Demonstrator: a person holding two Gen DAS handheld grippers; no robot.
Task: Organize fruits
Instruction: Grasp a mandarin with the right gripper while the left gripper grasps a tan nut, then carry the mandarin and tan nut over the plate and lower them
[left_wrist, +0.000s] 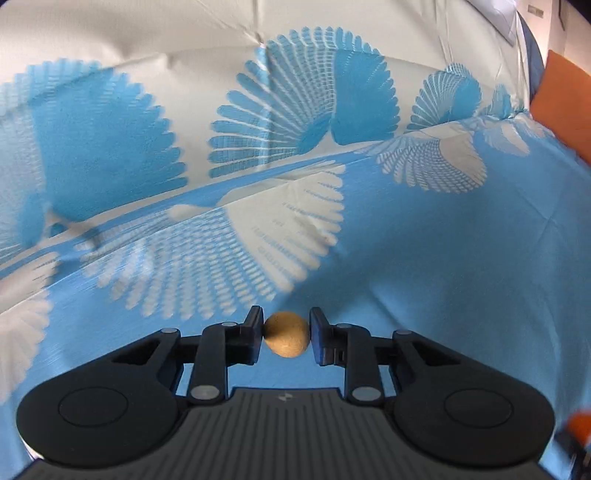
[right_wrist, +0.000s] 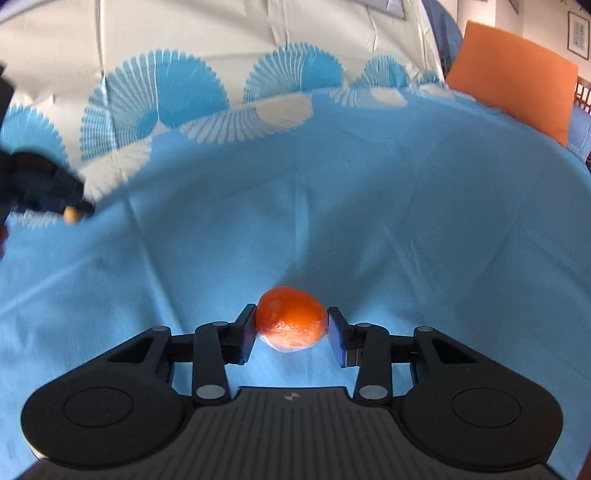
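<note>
The left tool (left_wrist: 286, 338) is clamped on a small tan fruit (left_wrist: 286, 339), both fingertip pads pressed against its sides, and holds it above a blue-and-white cloth (left_wrist: 443, 258) printed with fan-shaped shell patterns. What kind of fruit it is cannot be told; its skin looks matte and finely speckled. In the right wrist view the right tool (right_wrist: 291, 328) brackets an orange fruit (right_wrist: 291, 318) that appears wrapped in clear film; the left pad touches its side and the right pad sits at its other flank, so it is gripped, with a shadow on the plain blue part of the cloth just beyond it. From that same view the left tool shows blurred at about 9 o'clock, well apart from the orange fruit, with the tan fruit a pale dot at its tip. An orange cushion (right_wrist: 517, 74) stands at about 1 o'clock at the far edge of the cloth, and reappears at the right edge of the left wrist view. Whether the cloth covers a bed or a worktop cannot be told.
</note>
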